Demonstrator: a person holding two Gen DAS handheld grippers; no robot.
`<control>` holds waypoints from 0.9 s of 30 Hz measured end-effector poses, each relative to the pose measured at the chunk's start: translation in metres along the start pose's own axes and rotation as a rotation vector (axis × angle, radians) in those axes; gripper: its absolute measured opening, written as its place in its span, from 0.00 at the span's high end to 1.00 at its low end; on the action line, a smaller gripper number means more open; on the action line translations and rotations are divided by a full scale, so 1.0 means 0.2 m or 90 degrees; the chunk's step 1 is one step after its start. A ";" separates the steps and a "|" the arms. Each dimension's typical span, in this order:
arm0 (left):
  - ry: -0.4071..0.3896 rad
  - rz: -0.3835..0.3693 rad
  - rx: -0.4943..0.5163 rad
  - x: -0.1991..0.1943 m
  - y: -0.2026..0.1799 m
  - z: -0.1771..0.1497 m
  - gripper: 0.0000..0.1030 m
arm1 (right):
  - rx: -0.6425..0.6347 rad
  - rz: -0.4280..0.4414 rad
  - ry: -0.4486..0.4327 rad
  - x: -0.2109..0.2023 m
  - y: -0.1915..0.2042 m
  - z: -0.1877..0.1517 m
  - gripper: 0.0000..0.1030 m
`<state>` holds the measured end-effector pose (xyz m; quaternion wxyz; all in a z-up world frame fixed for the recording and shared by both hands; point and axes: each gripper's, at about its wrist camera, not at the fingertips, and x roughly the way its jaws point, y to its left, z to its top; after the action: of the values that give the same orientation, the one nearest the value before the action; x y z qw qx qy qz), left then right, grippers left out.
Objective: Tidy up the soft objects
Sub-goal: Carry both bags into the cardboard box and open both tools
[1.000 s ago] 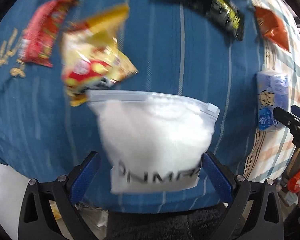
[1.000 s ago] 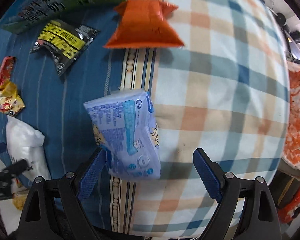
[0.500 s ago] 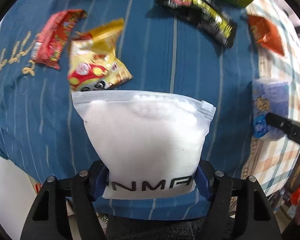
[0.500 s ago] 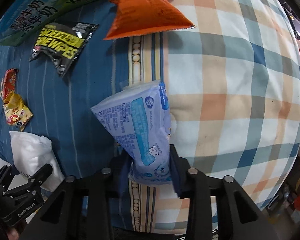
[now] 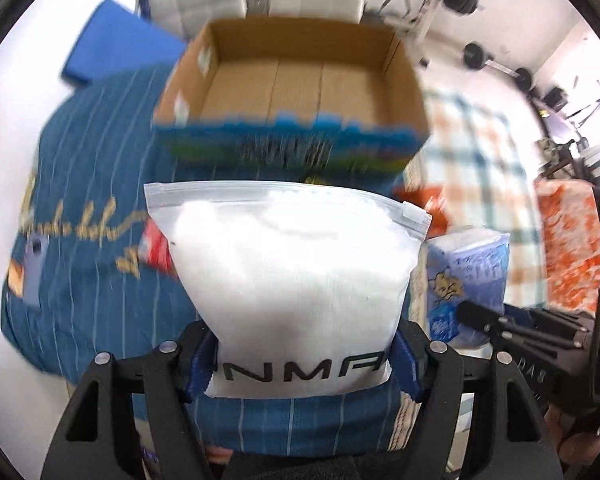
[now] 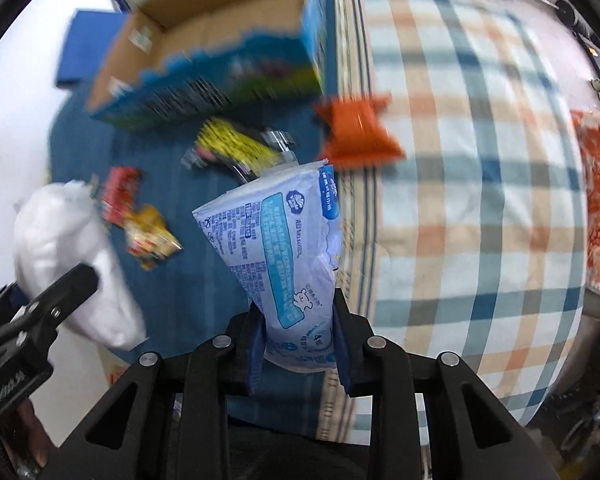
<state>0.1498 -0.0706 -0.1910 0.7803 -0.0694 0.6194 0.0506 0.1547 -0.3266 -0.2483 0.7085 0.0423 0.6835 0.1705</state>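
The left gripper point(image 5: 300, 360) is clamping the lower end of a white zip bag point(image 5: 296, 280) printed with black letters; both blue pads are pressing into the bag's sides, and the bag is hanging clear above the blue striped cloth point(image 5: 92, 208). The right gripper point(image 6: 298, 344) is clenching the bottom of a pale blue tissue pack point(image 6: 284, 256), squeezing it narrow between the pads, with the pack standing up over the border where the blue cloth is meeting the plaid cloth point(image 6: 480, 208). An open cardboard box point(image 5: 300, 80) with a blue printed front wall is sitting at the far side of the blue cloth, and its brown interior is showing bare. On the cloth between the box and the grippers, a yellow-and-black packet point(image 6: 236, 148), an orange packet point(image 6: 356, 132), a red packet point(image 6: 118, 192) and a yellow snack packet point(image 6: 150, 236) are lying apart from one another. Both views are showing motion blur across the background.
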 end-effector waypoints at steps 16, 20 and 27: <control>-0.097 -0.036 0.054 -0.09 0.19 0.91 0.32 | -0.004 0.012 -0.155 -0.32 0.58 0.88 0.70; -0.068 -0.044 0.067 0.06 0.22 1.13 0.32 | 0.006 -0.005 -0.140 -0.20 0.62 1.15 0.70; 0.030 -0.075 0.049 0.47 0.27 1.40 0.32 | 0.026 -0.030 -0.100 0.14 0.58 1.53 0.70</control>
<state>0.4303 0.0295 -0.2219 0.7691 -0.0770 0.6341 -0.0213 0.4342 -0.1568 -0.2218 0.7627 0.0538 0.6301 0.1358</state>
